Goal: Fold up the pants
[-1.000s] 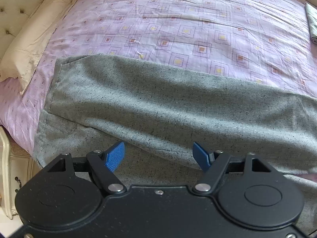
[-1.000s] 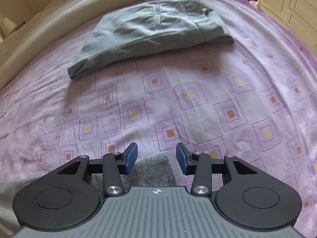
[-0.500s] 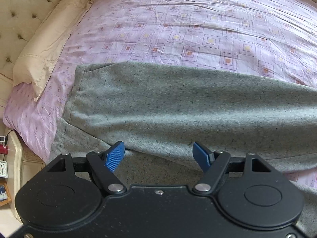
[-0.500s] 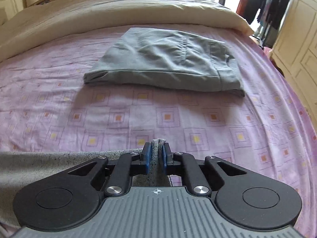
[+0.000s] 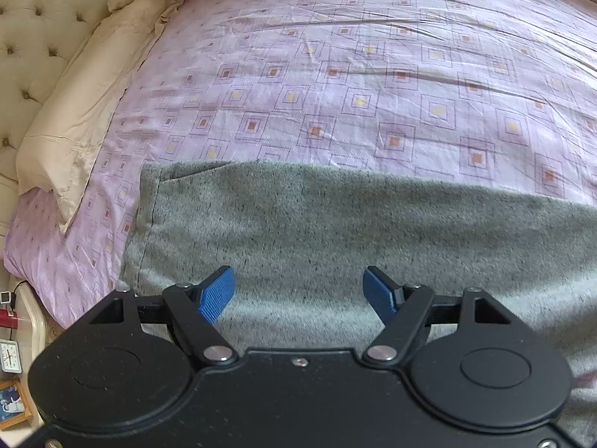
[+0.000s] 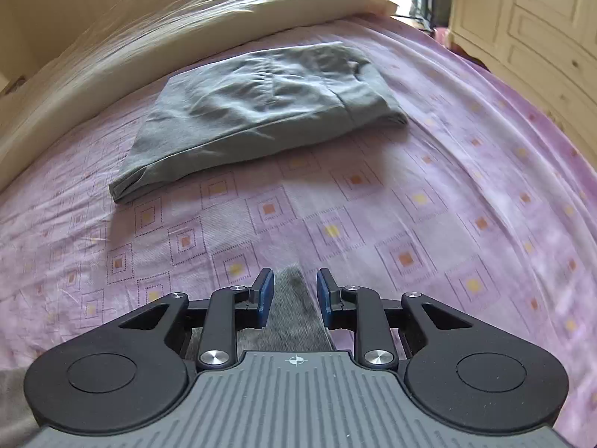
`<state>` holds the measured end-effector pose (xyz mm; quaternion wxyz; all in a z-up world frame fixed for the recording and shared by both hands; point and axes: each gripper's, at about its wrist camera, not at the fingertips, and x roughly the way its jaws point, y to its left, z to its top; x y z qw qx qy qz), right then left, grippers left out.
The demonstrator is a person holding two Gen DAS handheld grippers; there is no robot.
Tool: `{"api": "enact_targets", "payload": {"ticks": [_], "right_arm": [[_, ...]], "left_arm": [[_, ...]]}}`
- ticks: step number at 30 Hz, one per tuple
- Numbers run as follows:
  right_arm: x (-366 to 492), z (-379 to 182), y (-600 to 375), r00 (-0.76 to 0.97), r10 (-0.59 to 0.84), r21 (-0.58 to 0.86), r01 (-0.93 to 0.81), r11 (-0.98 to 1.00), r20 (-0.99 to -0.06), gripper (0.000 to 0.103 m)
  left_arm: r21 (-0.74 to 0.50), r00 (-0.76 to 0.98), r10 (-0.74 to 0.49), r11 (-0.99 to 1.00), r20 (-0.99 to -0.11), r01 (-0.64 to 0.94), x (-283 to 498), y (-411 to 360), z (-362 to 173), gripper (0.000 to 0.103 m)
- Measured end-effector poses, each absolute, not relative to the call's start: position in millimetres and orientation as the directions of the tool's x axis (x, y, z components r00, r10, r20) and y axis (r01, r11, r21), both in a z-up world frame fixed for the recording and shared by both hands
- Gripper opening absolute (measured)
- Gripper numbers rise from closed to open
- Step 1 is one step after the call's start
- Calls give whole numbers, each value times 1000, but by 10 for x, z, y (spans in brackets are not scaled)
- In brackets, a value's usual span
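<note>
Both hand-held grippers are released: left hand-held gripper hovers over the grey pants near the bed's front edge. Right hand-held gripper straddles a corner, probably lining up a fold.

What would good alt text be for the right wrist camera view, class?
The right gripper, jaws slightly open, straddles a strip of grey pants over a purple patterned bed sheet. Farther off lies a folded pair of grey trousers, with a cream duvet behind.

Purple-sheeted bed bearing grey pants, folded trousers, pillow.
</note>
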<state>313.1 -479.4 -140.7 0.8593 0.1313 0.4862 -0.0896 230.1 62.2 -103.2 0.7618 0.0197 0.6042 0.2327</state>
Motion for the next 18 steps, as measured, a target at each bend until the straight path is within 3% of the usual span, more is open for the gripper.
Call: {"api": "enact_targets", "payload": {"ticks": [10, 12, 18], "right_arm": [[2240, -1471, -4936, 403, -49, 183, 516, 837, -914, 32], [2224, -1522, -4893, 397, -23, 211, 536, 817, -918, 36], [2356, -1769, -4730, 374, 19, 267, 625, 734, -927, 40]], "left_arm": [[311, 91, 342, 917, -935, -248, 2733, 810, -1793, 79], [328, 120, 366, 910, -923, -252, 2724, 824, -1789, 89], [303, 134, 340, 923, -931, -236, 2681, 884, -1782, 91]]}}
